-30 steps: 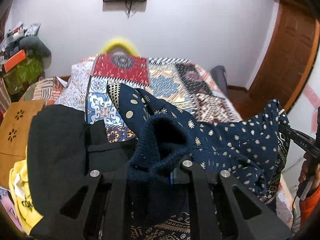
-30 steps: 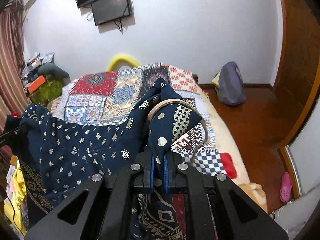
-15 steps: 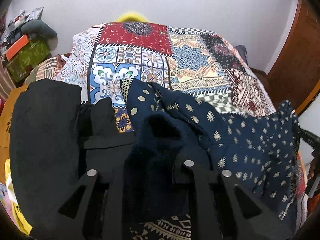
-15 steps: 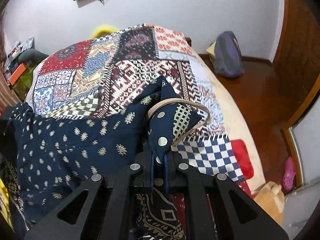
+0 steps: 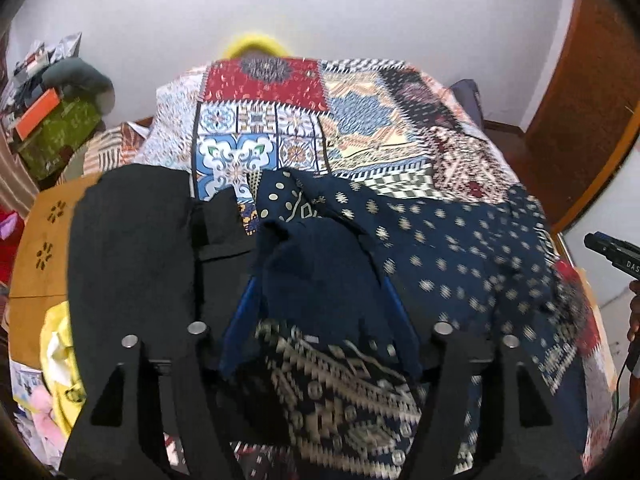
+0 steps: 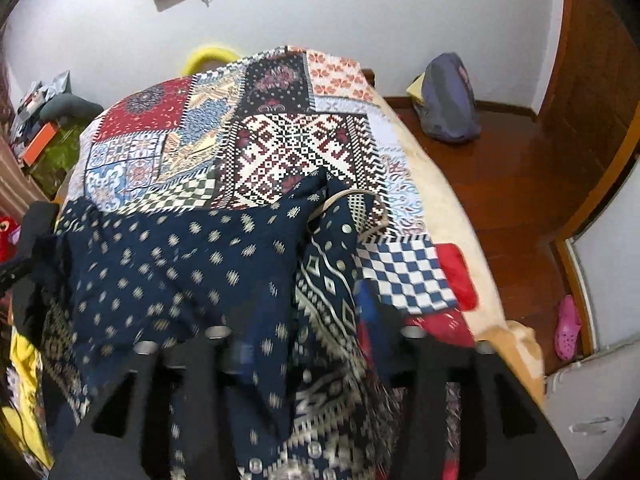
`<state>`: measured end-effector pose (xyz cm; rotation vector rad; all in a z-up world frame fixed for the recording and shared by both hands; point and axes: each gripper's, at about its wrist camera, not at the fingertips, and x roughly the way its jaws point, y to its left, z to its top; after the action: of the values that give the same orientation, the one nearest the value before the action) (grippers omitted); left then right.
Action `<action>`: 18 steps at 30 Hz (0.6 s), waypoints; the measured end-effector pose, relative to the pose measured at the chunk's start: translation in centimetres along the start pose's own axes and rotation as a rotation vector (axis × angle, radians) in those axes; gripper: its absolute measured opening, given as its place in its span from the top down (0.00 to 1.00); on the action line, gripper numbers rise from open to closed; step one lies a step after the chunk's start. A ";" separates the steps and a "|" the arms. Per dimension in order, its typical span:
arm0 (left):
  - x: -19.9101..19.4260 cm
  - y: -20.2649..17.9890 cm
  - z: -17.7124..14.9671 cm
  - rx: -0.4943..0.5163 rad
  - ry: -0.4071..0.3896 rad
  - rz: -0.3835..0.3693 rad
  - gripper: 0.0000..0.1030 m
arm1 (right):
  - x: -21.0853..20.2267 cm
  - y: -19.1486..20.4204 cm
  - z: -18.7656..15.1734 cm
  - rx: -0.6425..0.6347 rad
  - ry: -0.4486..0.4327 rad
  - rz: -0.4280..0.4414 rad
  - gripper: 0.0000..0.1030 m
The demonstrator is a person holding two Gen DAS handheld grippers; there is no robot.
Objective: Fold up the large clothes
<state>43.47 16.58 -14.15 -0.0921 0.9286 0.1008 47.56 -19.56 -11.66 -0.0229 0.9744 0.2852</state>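
Change: both grippers' jaws just opened, left [image 5: 320,320] and right [image 6: 316,340], releasing the dress [image 6: 180,260] onto the bed [image 6: 304,148].
Meaning: this fold looks laid; smoothing likely next.

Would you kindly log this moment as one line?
left gripper: just opened, unclamped | right gripper: just opened, unclamped | navy patterned garment: on bed

Bed [image 5: 472,160]: fills the middle of both wrist views, under a patchwork cover [image 6: 296,148] of red, blue, cream and maroon squares.
Navy garment [image 5: 452,256]: spread across the near end of the bed (dotted print, patterned border at 6 o'clock), lying directly on the cover.
Black garment [image 5: 132,248]: at 9 o'clock of the navy one in the left view, its edge touching it.
Red cloth [image 6: 456,276]: at 3 o'clock of the navy garment, on the bed's edge.
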 end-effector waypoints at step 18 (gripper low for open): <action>-10.3 0.8 -12.5 -0.018 0.011 -0.068 0.27 | -11.4 2.4 -9.9 -0.175 -0.061 -0.062 0.31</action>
<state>27.35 15.32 -13.32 -0.1409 0.9349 0.0453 32.90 -21.35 -7.70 -0.2028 0.8847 0.3115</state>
